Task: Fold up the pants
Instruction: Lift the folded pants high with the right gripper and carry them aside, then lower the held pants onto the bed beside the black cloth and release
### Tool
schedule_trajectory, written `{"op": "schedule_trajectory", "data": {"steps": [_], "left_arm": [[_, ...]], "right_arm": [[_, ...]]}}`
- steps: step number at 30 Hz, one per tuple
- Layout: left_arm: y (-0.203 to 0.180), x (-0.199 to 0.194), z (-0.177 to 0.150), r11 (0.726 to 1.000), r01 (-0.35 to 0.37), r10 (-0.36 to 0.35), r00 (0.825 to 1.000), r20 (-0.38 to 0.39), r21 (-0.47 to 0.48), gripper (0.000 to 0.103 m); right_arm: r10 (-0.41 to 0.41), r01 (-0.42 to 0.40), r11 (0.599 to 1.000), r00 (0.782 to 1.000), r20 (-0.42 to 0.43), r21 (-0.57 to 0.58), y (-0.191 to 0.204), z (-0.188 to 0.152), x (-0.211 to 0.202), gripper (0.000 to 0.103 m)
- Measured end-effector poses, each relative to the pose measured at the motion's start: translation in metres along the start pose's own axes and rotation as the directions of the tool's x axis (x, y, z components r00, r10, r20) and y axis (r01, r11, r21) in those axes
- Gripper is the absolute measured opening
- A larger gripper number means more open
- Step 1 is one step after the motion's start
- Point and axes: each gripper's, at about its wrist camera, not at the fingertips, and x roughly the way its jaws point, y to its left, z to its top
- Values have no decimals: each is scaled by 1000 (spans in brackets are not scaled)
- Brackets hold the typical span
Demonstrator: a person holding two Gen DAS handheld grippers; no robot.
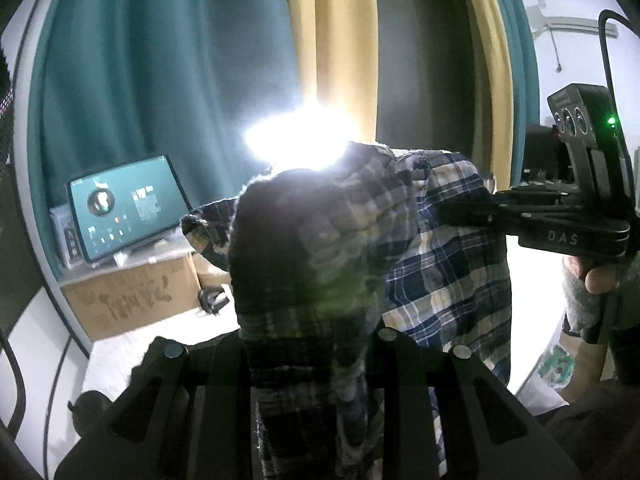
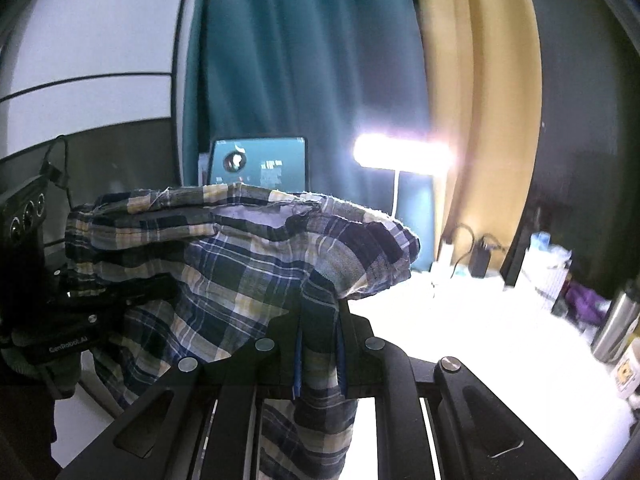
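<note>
- Left gripper (image 1: 312, 344), black two-finger tool: jaws narrow, clamped on a bunched thickness of cloth that filled the gap and hung below.
- Right gripper (image 2: 318, 320), matching black tool with blue-edged pads: jaws nearly together, pinching a thin fold of the same cloth. In the left wrist view it showed from the side (image 1: 452, 210), its tips buried in the fabric.
- Plaid cotton pants (image 2: 240, 264) in navy, cream and yellow check: held aloft between both grippers, draped and rumpled, with a frayed hem or waist edge uppermost; the lower part hung out of sight. Not lying on any surface.
- White table surface (image 2: 460, 340): brightly lit, below and beyond the cloth.
- Steel flask (image 2: 616, 320): at the table's right edge.
- Brown cardboard box (image 1: 132, 296): on the left, bearing a tablet with a teal screen (image 1: 128, 208).
- Bar lamp (image 2: 400, 154): glaring, near the back.
- Teal and yellow curtains (image 2: 280, 60): farthest.
- Progress, judged: early. No tidy fold showed; the garment was only gripped and lifted. Laying flat, aligning the legs and folding all remained.
</note>
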Motion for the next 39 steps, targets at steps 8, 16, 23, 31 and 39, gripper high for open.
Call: {"op": "schedule_trajectory", "data": {"steps": [8,16,23,31,39], "left_arm": [[12,42,-19,1000,18,-20,994,-108,-26,22],[23,82,-35,998,17,-28,981,-194,-61,22],[39,117,-49,997,-10,-11,964,-264,-81,22],[52,142,-60,993,-36,-3,946,-326,-116,23],[62,164,-66,991,-58,9,923,-386,-117,30]], "right_arm": [[22,-17,999,993,-113,48,-16,-20,55,12],[47,-31,996,980,-195,83,-28,-32,107,12],[76,-50,993,964,-255,105,-37,-40,150,13],[109,-72,989,948,-298,133,-50,-51,184,12],[137,-88,983,935,-328,159,-59,-60,208,12]]}}
